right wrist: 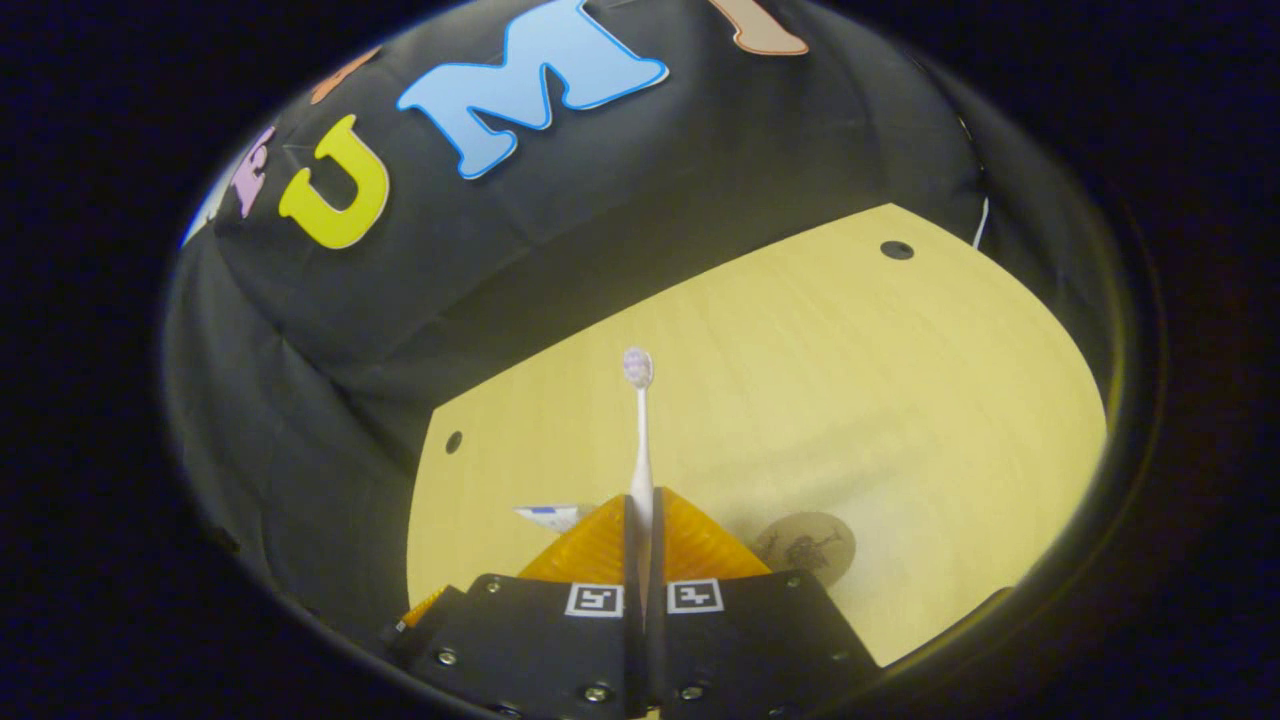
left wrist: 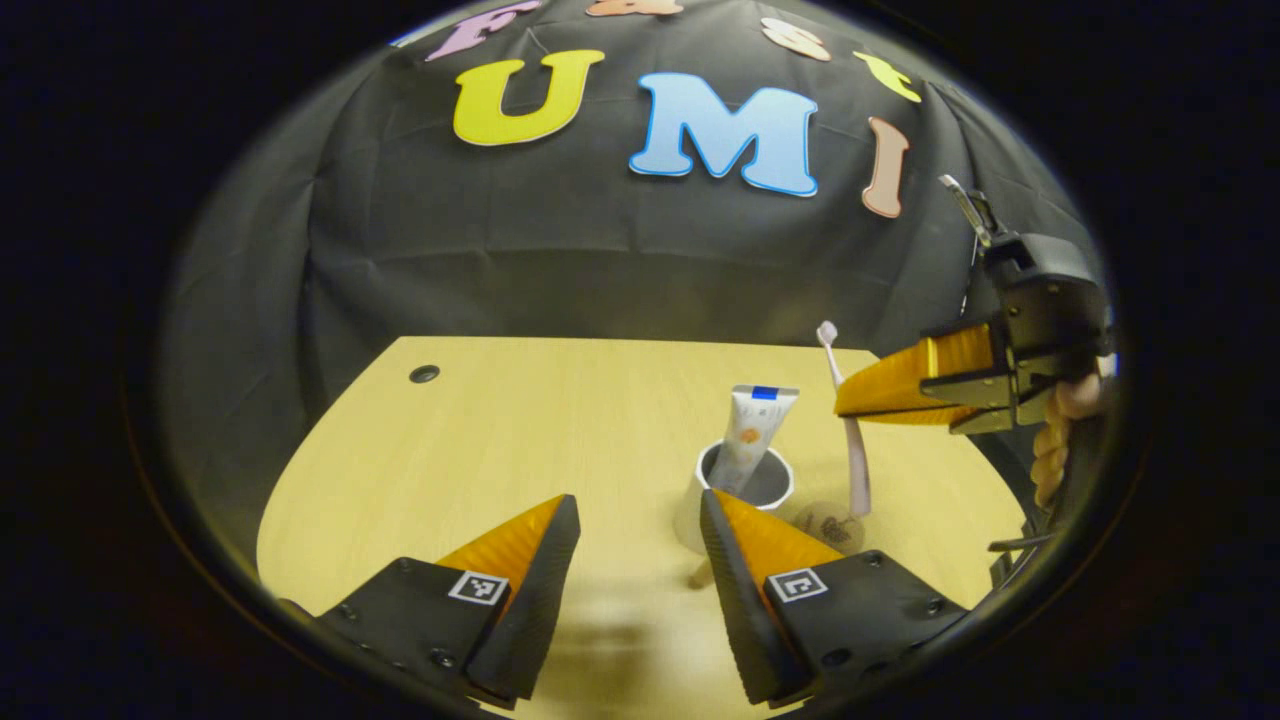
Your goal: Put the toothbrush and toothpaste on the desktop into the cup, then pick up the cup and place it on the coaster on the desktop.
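left gripper point(left wrist: 640, 540) jaws wide apart, empty, lower centre | right gripper point(right wrist: 640, 525) clamped on toothbrush point(right wrist: 640, 440) | toothpaste point(left wrist: 752, 436) upright in cup point(left wrist: 770, 490), centre

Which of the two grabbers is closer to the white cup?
Left. The left gripper sits open right beside the cup; the right gripper hangs above and off to one side, clamping the toothbrush.

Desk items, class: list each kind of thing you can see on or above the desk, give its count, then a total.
Toothbrush: 1
Toothpaste: 1
Cup: 1
Coaster: 1
Total: 4
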Available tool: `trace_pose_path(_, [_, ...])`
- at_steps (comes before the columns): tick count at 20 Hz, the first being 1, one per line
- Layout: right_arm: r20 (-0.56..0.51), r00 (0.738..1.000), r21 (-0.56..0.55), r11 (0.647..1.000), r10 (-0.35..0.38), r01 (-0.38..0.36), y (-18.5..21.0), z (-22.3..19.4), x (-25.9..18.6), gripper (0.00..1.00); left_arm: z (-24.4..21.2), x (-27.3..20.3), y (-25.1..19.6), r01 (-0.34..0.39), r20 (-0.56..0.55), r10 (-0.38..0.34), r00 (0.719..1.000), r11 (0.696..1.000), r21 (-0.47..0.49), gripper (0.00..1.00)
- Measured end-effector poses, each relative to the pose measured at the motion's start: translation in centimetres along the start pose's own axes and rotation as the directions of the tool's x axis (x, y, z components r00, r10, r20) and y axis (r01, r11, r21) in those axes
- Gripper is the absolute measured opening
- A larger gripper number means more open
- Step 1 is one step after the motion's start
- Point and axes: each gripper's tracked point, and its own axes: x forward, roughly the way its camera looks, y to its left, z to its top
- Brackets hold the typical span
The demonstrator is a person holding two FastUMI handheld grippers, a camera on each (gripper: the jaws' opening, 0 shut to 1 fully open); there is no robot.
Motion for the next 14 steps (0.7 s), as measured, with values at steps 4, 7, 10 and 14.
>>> trace_pose_path(4, [0.046, 0.999, 0.040, 0.999, -0.018, 0.016, 0.5, 1.0, 1.9, 0.02, 0.1, -1.2, 1.3, -0.014, -0.010, 0.014, 1.000, 1.000, 0.018, 0.78])
trace_pose_path(7, [0.087, 0.995, 0.069, 0.997, -0.040, 0.034, 0.3, 1.2, 3.5, 0.02, -0.1, -1.9, 2.2, -0.028, -0.017, 0.028, 0.999, 1.000, 0.013, 0.78])
trace_pose_path(10, [0.124, 0.991, 0.084, 0.996, -0.041, 0.031, 0.4, 0.5, 4.7, 0.02, -0.4, -2.5, 2.5, -0.035, -0.027, 0.035, 0.999, 0.999, 0.004, 0.80])
trace_pose_path(14, [0.204, 0.979, 0.053, 0.999, -0.009, -0.002, 0.6, -0.4, 4.9, 0.02, -0.7, -2.1, 2.5, -0.040, -0.041, 0.040, 0.998, 0.999, 0.011, 0.78])
